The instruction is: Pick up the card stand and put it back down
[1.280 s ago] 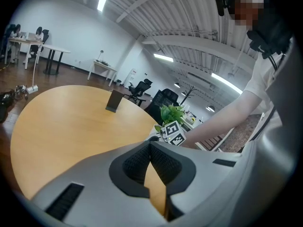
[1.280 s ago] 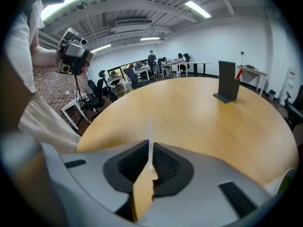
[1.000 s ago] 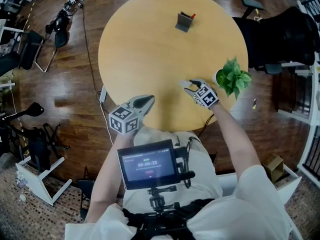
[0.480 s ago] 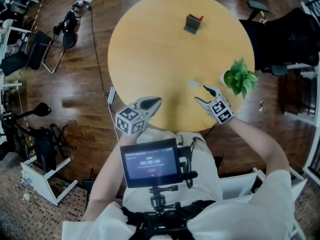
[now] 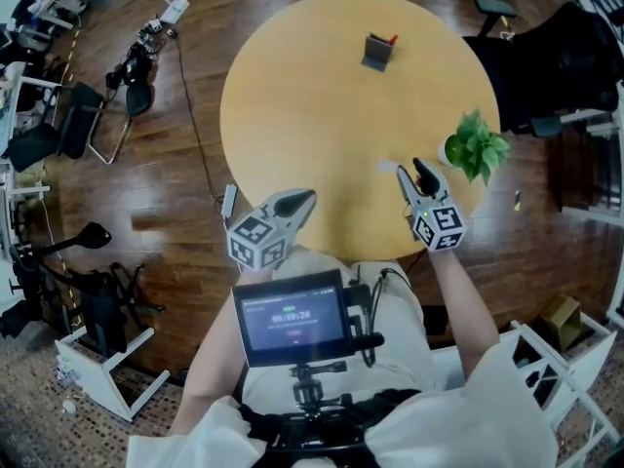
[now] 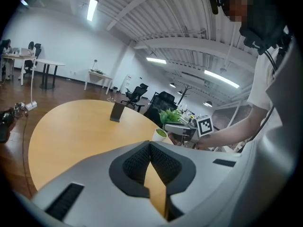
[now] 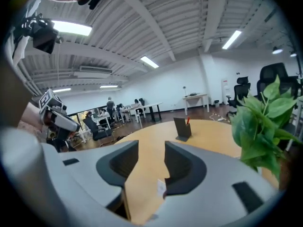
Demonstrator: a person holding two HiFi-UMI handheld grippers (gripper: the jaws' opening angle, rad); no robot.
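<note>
The dark card stand (image 5: 378, 52) with a red tip stands upright at the far side of the round wooden table (image 5: 312, 115); it also shows in the left gripper view as the card stand (image 6: 116, 111) and in the right gripper view as the card stand (image 7: 182, 128). My right gripper (image 5: 411, 172) hovers over the table's near right edge, far short of the stand. It is open, its jaws have just been closing, and nothing is between them (image 7: 151, 162). A small white card (image 5: 388, 166) lies on the table just ahead of it. My left gripper (image 5: 304, 198) is shut and empty (image 6: 150, 148) at the near edge.
A potted green plant (image 5: 475, 146) stands at the table's right edge, close beside my right gripper. Black office chairs (image 5: 546, 61) crowd the right; chairs and cables (image 5: 136, 57) lie on the wooden floor to the left. A screen rig (image 5: 292, 315) sits at my chest.
My right gripper left the small white card on the table, drew back toward me and rose, its jaws narrower than half a second ago. The left gripper lifted slightly.
</note>
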